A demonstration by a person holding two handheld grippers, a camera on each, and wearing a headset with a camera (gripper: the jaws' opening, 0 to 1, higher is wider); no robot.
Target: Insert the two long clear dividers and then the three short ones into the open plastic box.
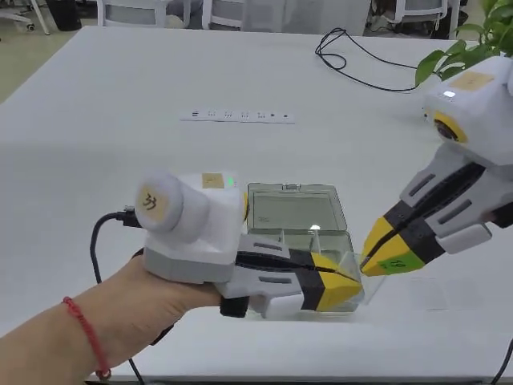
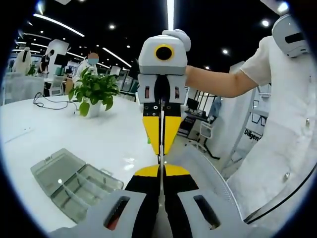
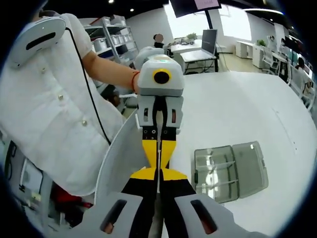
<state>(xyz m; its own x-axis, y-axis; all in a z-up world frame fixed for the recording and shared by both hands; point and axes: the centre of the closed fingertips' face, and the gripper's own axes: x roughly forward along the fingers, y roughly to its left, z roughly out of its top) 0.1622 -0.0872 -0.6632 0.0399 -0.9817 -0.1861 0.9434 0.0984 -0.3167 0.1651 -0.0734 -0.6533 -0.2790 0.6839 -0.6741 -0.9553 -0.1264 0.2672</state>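
The open clear plastic box [image 1: 298, 237] lies on the white table, its lid [image 1: 295, 207] folded back flat; clear partitions show inside it [image 3: 218, 173]. Just off the box's right front corner, my left gripper [image 1: 351, 282] and right gripper [image 1: 369, 263] meet tip to tip. Both are shut, and a thin clear divider [image 1: 358, 271] sits between them, seen edge-on as a fine line [image 2: 160, 159] in the left gripper view. The right gripper [image 2: 161, 148] faces the left gripper's camera head-on. In the right gripper view the left gripper [image 3: 159, 161] faces back, with the box [image 3: 247, 168] to its right.
A white power strip [image 1: 236, 115] lies mid-table, a black cable [image 1: 353, 60] loops at the far right, and a potted plant [image 1: 461, 54] stands by it. The table's front edge runs just below the box. A hand [image 1: 120, 309] with a red wristband holds the left gripper.
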